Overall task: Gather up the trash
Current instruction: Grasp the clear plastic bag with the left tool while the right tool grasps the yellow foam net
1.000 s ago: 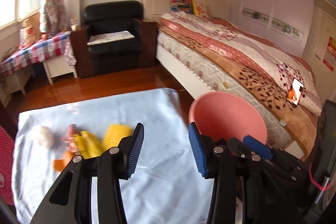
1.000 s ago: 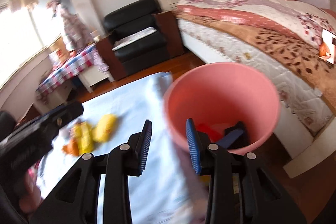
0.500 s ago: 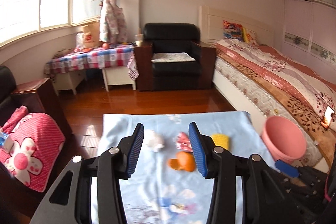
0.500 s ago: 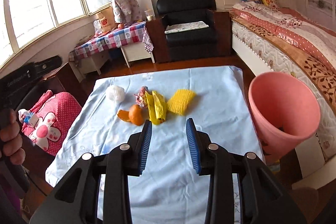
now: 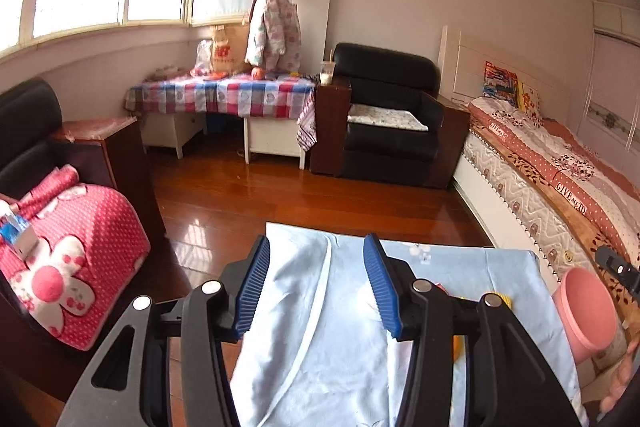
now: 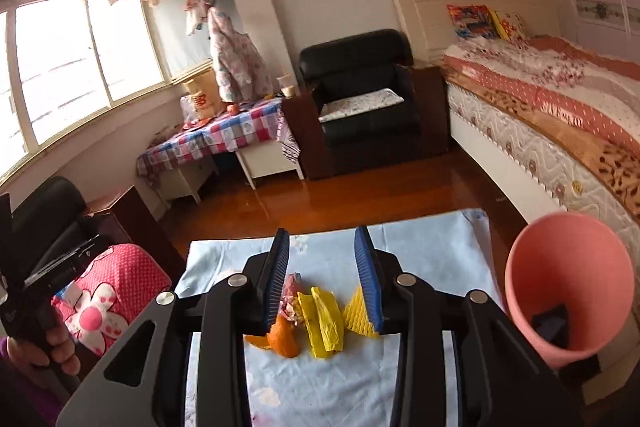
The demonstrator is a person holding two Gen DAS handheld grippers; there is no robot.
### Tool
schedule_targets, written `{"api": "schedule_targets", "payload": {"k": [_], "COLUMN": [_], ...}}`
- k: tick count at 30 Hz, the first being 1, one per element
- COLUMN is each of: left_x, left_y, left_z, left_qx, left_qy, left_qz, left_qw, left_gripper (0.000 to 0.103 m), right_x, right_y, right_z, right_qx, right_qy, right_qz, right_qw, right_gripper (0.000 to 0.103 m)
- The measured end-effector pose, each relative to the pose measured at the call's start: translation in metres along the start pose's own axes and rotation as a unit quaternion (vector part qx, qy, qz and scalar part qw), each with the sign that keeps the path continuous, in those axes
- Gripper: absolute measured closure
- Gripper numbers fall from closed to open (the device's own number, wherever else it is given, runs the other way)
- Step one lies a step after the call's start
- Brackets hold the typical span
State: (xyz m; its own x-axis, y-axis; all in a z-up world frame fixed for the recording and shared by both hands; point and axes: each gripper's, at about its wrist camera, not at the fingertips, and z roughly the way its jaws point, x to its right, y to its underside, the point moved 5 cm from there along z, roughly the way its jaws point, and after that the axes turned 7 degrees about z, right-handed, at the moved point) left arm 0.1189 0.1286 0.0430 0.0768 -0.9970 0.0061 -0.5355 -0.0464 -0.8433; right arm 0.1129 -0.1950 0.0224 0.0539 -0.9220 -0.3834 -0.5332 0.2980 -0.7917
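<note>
Left gripper (image 5: pixel 316 283): jaws standing wide apart and having just been opening further, with nothing between the blue pads; it is hovering over the near left part of the light blue tablecloth (image 5: pixel 332 339), pointing down and forward.

Right gripper (image 6: pixel 322 275): jaws standing partly apart, gripping nothing; it is hovering above the trash heap, which is lying below and just ahead of its fingertips.

Trash on the cloth, all bunched close together beneath the right gripper:
- orange peel (image 6: pixel 282 341), lying nearest, under the left pad;
- crumpled pink-and-white wrapper (image 6: pixel 291 297), just beyond the peel;
- yellow plastic bag (image 6: pixel 322 323), lying between the two pads as seen from the wrist;
- yellow foam fruit net (image 6: pixel 358 315), partly hidden behind the right pad.

Pink waste bin (image 6: pixel 568 283): sitting to the right of the right gripper, off the table's right edge, tilted with its mouth toward the camera; something dark is lying inside. In the left wrist view the same bin is showing at far right, well apart from the left gripper.

Person: a hand (image 6: pixel 44 347) in a purple sleeve is gripping the left gripper's handle at the far left of the right wrist view.

Surroundings ahead of both grippers: black armchair (image 5: pixel 386 115), checked-cloth side table (image 5: pixel 224 99), bed (image 5: pixel 560 179) along the right, red polka-dot cushion (image 5: pixel 68 259) to the left.
</note>
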Motion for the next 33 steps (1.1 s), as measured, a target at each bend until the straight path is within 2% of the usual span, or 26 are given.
{"api": "schedule_targets", "payload": {"k": [2,6,13,15,19,21,22,23,24,25,27,31,33], "left_x": [0.004,0.021,0.049,0.054,0.064,0.067,0.071,0.073,0.073,0.074,0.075,0.073,0.073], "left_y": [0.004,0.023,0.046,0.051,0.06,0.067,0.07,0.073,0.075,0.075,0.077,0.08,0.081], "left_z": [0.023,0.068,0.129,0.143,0.166,0.174,0.177,0.18,0.18,0.181,0.18,0.175,0.171], "left_qx": [-0.021,-0.063,-0.098,-0.107,-0.12,-0.126,-0.128,-0.128,-0.124,-0.12,-0.117,-0.118,-0.12], "left_qy": [0.02,0.058,0.073,0.078,0.089,0.097,0.099,0.099,0.094,0.086,0.076,0.071,0.071], "left_qz": [-0.009,-0.007,-0.004,-0.011,-0.02,-0.015,-0.012,-0.009,-0.008,-0.006,-0.001,0.0,0.0], "left_qw": [0.9995,0.9963,0.9925,0.9912,0.9885,0.9872,0.9867,0.9867,0.9878,0.9891,0.9903,0.9905,0.9903], "left_gripper": [0.049,0.048,0.048,0.048,0.049,0.063,0.075,0.082,0.084,0.09,0.095,0.098,0.099], "right_x": [0.011,0.038,0.051,0.05,0.058,0.062,0.064,0.066,0.068,0.07,0.072,0.076,0.074], "right_y": [0.018,0.057,0.066,0.069,0.074,0.077,0.078,0.079,0.081,0.083,0.086,0.094,0.095], "right_z": [0.02,0.061,0.093,0.102,0.117,0.123,0.125,0.126,0.129,0.131,0.136,0.142,0.143], "right_qx": [-0.031,-0.111,-0.116,-0.122,-0.133,-0.141,-0.144,-0.148,-0.153,-0.156,-0.161,-0.172,-0.176], "right_qy": [0.001,0.022,0.048,0.052,0.064,0.07,0.071,0.073,0.075,0.077,0.082,0.086,0.091], "right_qz": [0.022,0.065,0.058,0.05,0.048,0.048,0.049,0.051,0.055,0.055,0.058,0.072,0.06], "right_qw": [0.999,0.991,0.99,0.99,0.988,0.986,0.986,0.985,0.984,0.983,0.982,0.979,0.978], "right_gripper": [0.068,0.068,0.068,0.062,0.059,0.057,0.057,0.057,0.057,0.057,0.057,0.057,0.057]}}
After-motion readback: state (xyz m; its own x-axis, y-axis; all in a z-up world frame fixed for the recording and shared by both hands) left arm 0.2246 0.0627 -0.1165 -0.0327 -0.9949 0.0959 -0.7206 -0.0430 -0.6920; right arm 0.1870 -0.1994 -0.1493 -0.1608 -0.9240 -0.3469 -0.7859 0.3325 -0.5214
